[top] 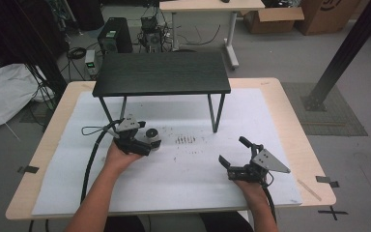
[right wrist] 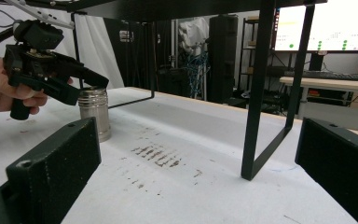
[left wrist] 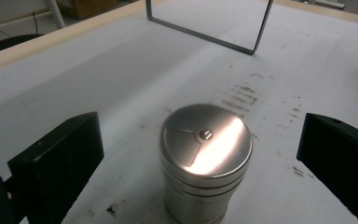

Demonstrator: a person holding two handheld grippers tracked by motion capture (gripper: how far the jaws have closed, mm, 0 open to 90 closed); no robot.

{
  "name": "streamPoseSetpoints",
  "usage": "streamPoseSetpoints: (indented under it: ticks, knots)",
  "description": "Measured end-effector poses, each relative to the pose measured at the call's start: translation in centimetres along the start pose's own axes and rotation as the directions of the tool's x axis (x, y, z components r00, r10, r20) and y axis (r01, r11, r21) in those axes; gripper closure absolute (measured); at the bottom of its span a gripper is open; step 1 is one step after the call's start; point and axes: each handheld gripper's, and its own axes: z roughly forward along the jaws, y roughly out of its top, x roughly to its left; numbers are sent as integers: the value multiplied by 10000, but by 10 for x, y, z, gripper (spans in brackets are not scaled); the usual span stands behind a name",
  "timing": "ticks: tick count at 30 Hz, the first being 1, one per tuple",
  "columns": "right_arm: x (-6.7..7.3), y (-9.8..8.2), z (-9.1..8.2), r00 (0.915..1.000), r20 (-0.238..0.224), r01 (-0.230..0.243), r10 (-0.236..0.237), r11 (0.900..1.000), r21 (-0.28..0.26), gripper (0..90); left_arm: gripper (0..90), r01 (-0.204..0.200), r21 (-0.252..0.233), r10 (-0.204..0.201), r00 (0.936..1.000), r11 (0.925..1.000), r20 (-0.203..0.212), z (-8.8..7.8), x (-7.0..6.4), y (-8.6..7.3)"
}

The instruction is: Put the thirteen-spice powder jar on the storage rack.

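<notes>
Two claws apart | left claw (left wrist: 200, 154) straddles steel canister (left wrist: 206, 161), untouched | right claw (top: 234, 152) empty

We count one metal canister (left wrist: 206, 161), standing upright just in front of one black shelf stand (top: 162, 73). Two grippers flank it: the left gripper (top: 147, 141) around the canister, the right gripper (top: 233, 153) well apart from the stand's right leg.

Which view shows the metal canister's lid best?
The left gripper view: the metal canister stands close between the open left claw, lid facing the camera. High view shows it small; right gripper view shows its side.
</notes>
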Motion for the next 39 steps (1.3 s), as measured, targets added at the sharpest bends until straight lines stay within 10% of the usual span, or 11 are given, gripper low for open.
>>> streamPoseSetpoints:
  ticks: [39]
  knots:
    - [0,0,0,10000,9,-38,38,10000,-15,0,350,512,746,-531,9983,9959,233,7,2,-6]
